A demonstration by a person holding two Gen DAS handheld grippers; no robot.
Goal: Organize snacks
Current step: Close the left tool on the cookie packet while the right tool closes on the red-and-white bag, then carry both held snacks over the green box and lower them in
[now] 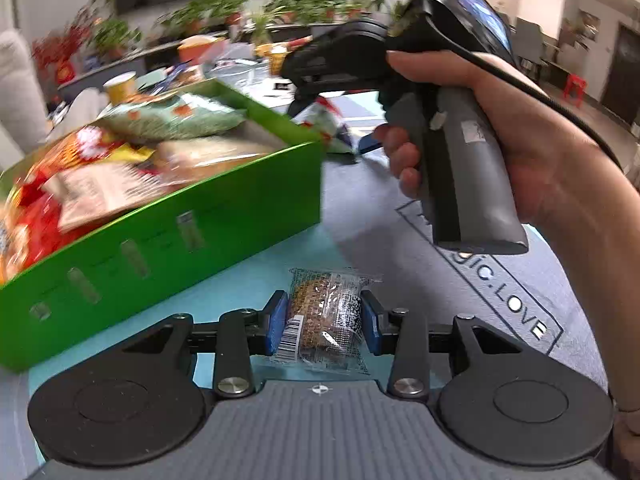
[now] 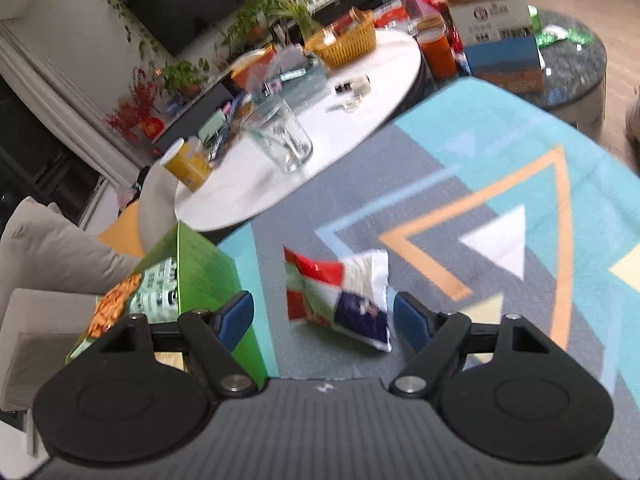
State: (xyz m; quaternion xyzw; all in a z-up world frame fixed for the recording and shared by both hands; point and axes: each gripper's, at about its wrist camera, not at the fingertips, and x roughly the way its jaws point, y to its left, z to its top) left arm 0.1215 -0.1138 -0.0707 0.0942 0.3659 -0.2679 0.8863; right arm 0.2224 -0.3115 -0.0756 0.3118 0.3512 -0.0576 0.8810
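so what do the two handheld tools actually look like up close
Both match: the left tool and right tool have blue pads on black linkage arms with silver pivot bolts, two round black discs and a ribbed grey body. The left view shows the right one's grey pistol handle, black cable and a bare forearm, no sleeve.

My left tongs [image 1: 324, 326] clamp a clear-wrapped brown snack bar [image 1: 326, 316]; the snack-filled green box [image 1: 192, 208] sits at ten o'clock, my right hand [image 1: 520, 152] at two.
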